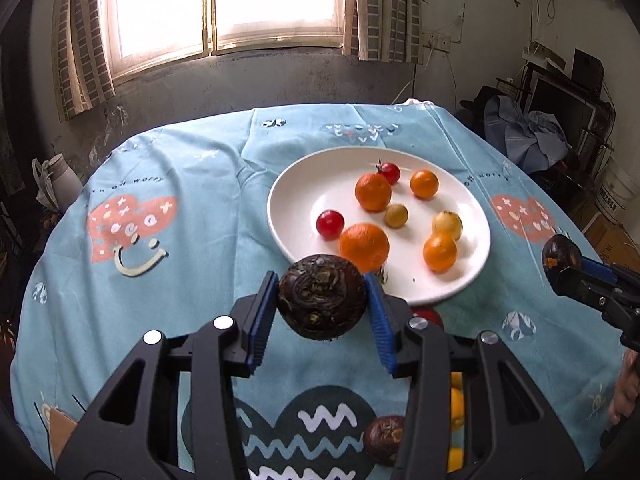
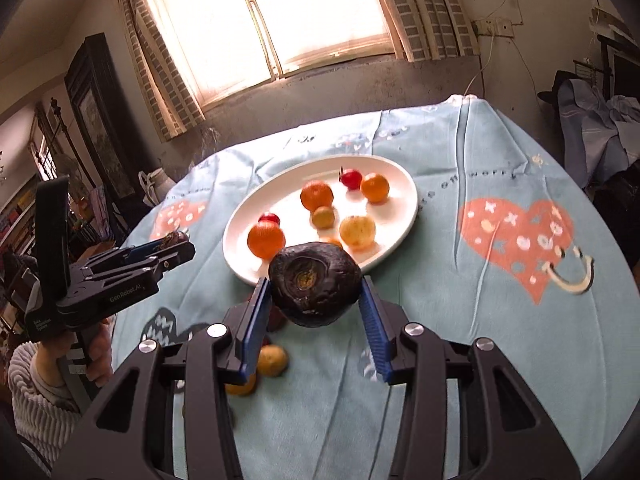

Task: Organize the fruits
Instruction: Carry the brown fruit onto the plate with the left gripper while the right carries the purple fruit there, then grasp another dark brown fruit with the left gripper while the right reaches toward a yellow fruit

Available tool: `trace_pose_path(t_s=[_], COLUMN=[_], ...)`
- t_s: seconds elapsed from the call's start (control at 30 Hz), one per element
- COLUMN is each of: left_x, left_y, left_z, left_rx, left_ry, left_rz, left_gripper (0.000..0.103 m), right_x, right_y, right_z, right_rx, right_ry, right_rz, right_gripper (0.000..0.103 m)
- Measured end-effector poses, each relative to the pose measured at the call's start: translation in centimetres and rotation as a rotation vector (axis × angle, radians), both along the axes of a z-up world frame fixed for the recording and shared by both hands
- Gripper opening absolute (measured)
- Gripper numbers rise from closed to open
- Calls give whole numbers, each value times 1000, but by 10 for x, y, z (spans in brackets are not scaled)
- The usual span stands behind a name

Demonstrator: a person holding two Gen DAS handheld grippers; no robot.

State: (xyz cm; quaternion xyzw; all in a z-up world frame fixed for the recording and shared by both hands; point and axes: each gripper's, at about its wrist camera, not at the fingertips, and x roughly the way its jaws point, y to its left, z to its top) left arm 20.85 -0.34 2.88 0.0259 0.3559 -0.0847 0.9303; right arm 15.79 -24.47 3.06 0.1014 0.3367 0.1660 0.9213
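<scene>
Sunlit window is glowing behind the white plate (image 1: 280,216) while both grippers, left (image 1: 323,300) and right (image 2: 316,294), are each pinching a dark round fruit just short of it, needing gentle lowering onto a bare spot.

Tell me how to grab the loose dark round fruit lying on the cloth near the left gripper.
Take the loose dark fruit across its widest middle, coming straight down from above: it is roundish and sits low on the tablecloth. The left gripper is shut on another dark fruit, so that must be released first.
</scene>
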Motion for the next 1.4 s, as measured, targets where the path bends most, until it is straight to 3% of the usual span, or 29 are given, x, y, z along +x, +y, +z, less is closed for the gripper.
trace_pose_path(t_s=[0.1, 0.2, 0.43, 0.6, 0.63, 0.67, 0.7, 0.73, 1.03, 1.2, 1.4], left_x=[28, 58, 123, 146, 149, 150, 150, 149, 125, 86, 24], left_y=[-7, -15, -15, -13, -14, -14, -13, -13, -3, 6, 17], left_z=[13, 12, -24, -52, -56, -59, -60, -59, -34, -17, -26], left_rx=[-15, -26, -59, -74, -69, -59, -50, -43, -37, -36, 0], left_ry=[-13, -7, 63, 112, 119, 117, 107, 100, 49, 19, 23], left_rz=[9, 18, 60, 57, 57, 60, 61, 57, 78, 85, 89], left_gripper=[44, 44, 45, 45, 51, 63, 66, 66, 71, 77, 79], right_x=[27, 58, 130, 154, 156, 157, 157, 155, 119, 85, 40], right_y=[-2, 3, 27, 35, 35, 35, 35, 34, 26, 29, 30], right_z=[20, 18, -29, -57, -59, -59, -59, -58, -10, 8, 4], right_rx=[6, -12, -38, -90, -106, -119, -126, -126, -39, -1, 31], right_ry=[-35, -51, 38, 89, 84, 81, 77, 66, -38, -59, -50], right_rz=[-25, -50, -41, -41, -43, -37, -40, -49, -46, -23, -1], right_gripper=[45, 45, 45, 46, 47, 50, 59, 61, 62, 62, 63])
